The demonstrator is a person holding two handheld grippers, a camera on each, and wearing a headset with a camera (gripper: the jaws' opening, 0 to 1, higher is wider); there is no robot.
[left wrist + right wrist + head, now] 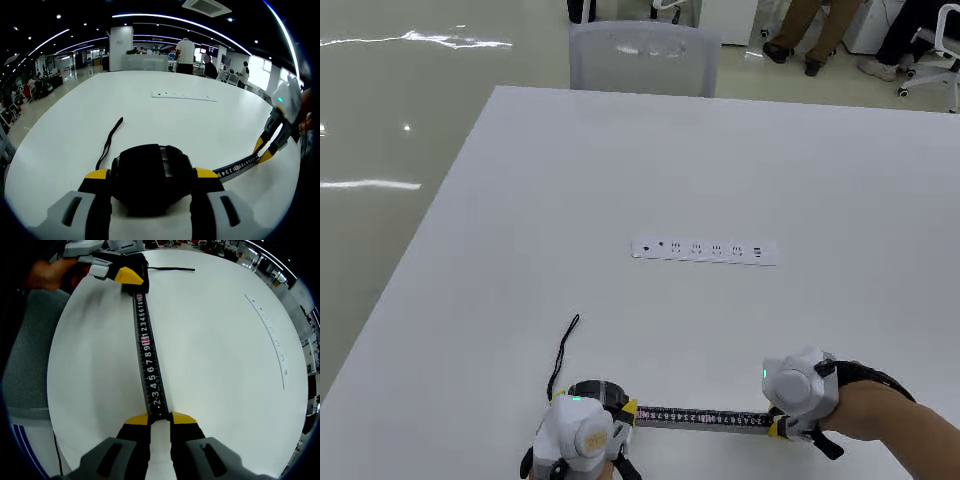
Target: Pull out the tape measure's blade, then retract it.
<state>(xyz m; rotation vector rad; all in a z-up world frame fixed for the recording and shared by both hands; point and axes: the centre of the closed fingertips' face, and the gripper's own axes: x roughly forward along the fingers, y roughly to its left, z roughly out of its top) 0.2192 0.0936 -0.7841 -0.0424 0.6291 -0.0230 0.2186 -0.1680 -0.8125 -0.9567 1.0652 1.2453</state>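
The left tool (151, 174) is clamping the black tape measure (595, 392) on the white tabletop (670, 170). The right tool (160, 417) is pinching the tip of the blade (148, 360), which is lying stretched out between them.

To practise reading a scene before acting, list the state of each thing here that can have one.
Black round tape measure case: clamped in left gripper.
Black numbered blade: pulled out, tip clamped in right gripper.
Black cord strap: lying slack on white table.
White socket strip: nothing plugged in.
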